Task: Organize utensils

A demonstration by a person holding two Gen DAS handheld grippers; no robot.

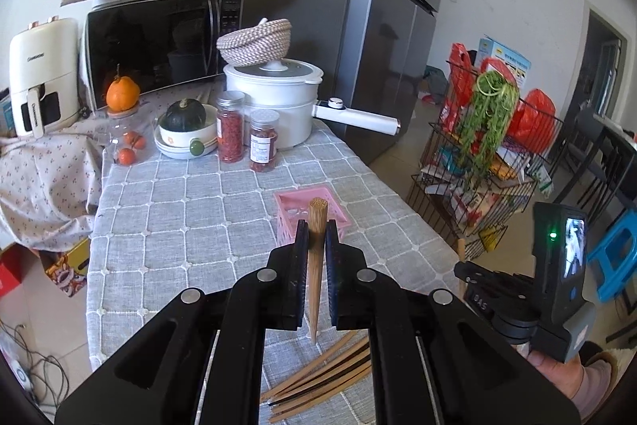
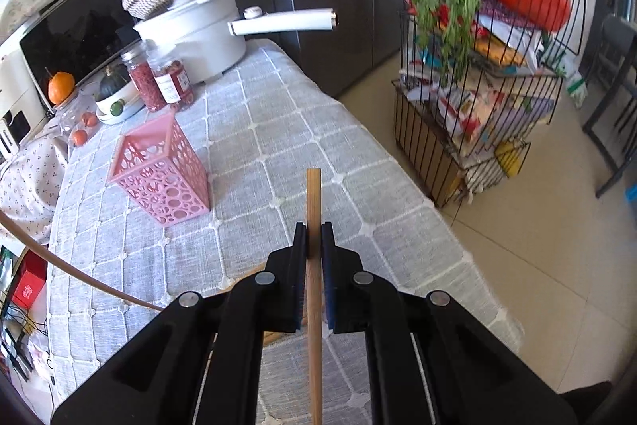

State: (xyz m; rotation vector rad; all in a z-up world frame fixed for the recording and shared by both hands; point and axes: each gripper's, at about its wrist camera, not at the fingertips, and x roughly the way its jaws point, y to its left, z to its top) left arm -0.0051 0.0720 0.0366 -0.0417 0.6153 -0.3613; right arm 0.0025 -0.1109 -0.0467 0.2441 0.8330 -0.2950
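Observation:
My left gripper [image 1: 316,230] is shut on a wooden chopstick [image 1: 315,265], thick end pointing forward over the pink perforated holder [image 1: 294,202]. Several more chopsticks [image 1: 318,381] lie on the grey checked tablecloth below it. My right gripper [image 2: 313,230] is shut on another wooden chopstick [image 2: 313,210], held above the cloth to the right of the pink holder [image 2: 159,170], which stands upright. The left gripper's chopstick [image 2: 59,257] crosses the lower left of the right wrist view. The right gripper's body [image 1: 549,281] shows at the right of the left wrist view.
At the back of the table stand a white pot with a long handle [image 1: 278,98], two red-filled jars [image 1: 231,126], a bowl with a squash [image 1: 185,130], and a microwave [image 1: 159,42]. A wire rack [image 2: 477,66] stands off the table's right edge.

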